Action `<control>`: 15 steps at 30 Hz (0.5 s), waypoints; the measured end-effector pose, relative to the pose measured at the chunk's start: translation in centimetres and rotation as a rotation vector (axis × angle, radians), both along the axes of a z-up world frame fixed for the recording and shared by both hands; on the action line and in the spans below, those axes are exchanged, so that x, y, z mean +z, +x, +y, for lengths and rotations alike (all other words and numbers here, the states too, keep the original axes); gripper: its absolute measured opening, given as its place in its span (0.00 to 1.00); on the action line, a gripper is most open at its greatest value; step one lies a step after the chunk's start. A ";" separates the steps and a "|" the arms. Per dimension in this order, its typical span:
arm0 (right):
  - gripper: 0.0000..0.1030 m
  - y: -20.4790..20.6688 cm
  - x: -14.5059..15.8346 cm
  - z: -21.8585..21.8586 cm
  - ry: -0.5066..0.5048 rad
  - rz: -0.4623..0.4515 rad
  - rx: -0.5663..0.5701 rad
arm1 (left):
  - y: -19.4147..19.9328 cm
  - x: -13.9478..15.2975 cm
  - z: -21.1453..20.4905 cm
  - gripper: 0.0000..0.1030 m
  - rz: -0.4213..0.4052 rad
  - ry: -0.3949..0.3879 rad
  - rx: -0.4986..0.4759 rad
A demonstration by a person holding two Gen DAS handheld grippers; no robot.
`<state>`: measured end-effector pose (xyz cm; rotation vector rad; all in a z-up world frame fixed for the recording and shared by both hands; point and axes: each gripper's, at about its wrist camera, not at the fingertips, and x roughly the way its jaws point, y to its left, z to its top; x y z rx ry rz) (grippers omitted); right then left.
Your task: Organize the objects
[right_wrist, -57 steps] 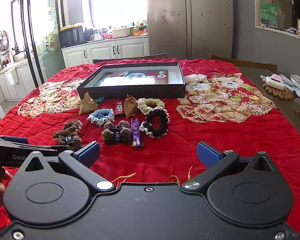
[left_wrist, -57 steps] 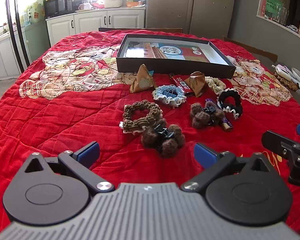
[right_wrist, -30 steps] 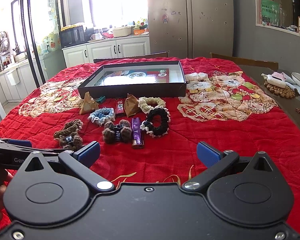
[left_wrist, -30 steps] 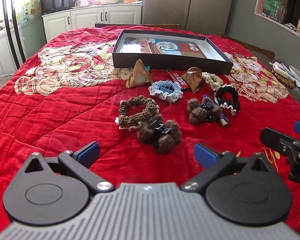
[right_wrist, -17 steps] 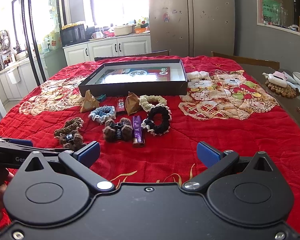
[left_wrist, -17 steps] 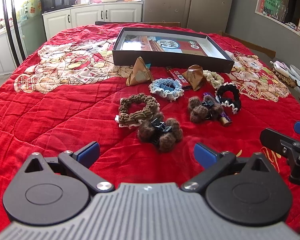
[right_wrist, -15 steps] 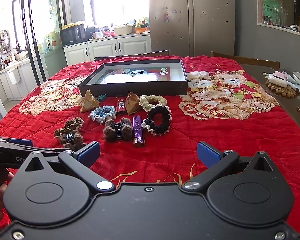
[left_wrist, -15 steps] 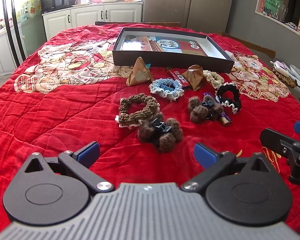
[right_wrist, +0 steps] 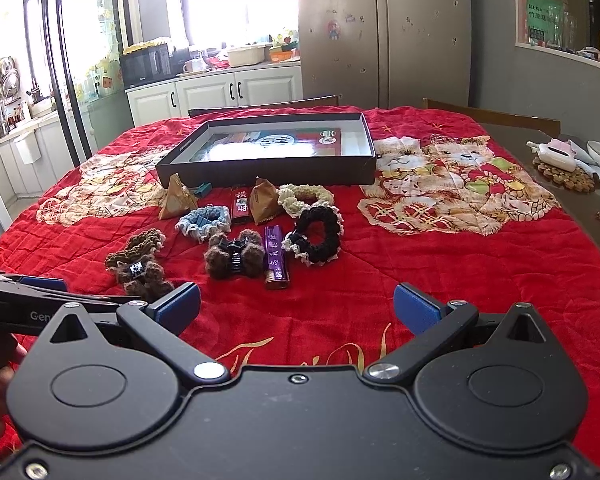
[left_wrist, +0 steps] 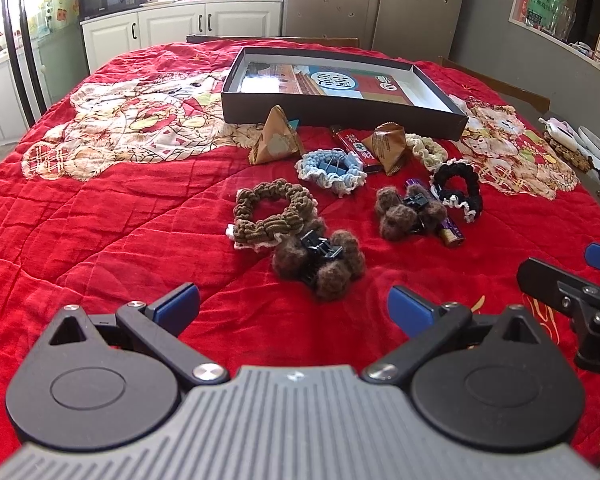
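Note:
A shallow black box [left_wrist: 440,118] [right_wrist: 268,170] lies open at the far side of the red quilt. In front of it lie a brown scrunchie [left_wrist: 274,213], a brown fuzzy hair claw [left_wrist: 320,262] [right_wrist: 142,274], a second fuzzy claw [left_wrist: 408,212] [right_wrist: 234,258], a blue scrunchie [left_wrist: 332,168], a black scrunchie [left_wrist: 458,188] [right_wrist: 318,234], a cream scrunchie [right_wrist: 304,196], two brown triangular packets [left_wrist: 276,136], a red lighter [right_wrist: 240,204] and a purple lighter [right_wrist: 276,258]. My left gripper [left_wrist: 294,306] is open just short of the nearest claw. My right gripper [right_wrist: 296,304] is open and empty.
The red quilt [left_wrist: 100,220] covers the table. At the right edge lie a trivet and white items [right_wrist: 564,160]. Chair backs stand behind the table. My right gripper shows at the right of the left wrist view [left_wrist: 580,300].
My left gripper has tilted down a little and moved slightly closer to the objects. My right gripper has barely moved. Both stay open.

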<state>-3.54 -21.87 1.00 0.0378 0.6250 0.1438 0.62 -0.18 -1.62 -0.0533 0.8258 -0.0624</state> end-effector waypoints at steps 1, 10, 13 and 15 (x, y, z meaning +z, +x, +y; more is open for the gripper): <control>1.00 0.1 0.0 0.0 0.000 0.001 0.000 | 0.0 0.0 0.0 1.00 0.001 0.000 0.000; 1.00 0.6 -0.6 -0.3 -0.003 0.015 -0.010 | 0.7 -0.5 0.1 1.00 0.007 0.027 -0.024; 1.00 0.9 -0.8 -0.5 -0.005 0.016 -0.012 | 1.1 -0.9 0.6 1.00 0.006 0.018 -0.052; 1.00 1.0 -0.9 -0.7 -0.004 0.016 -0.016 | 1.2 -1.0 1.1 0.97 0.000 -0.012 -0.068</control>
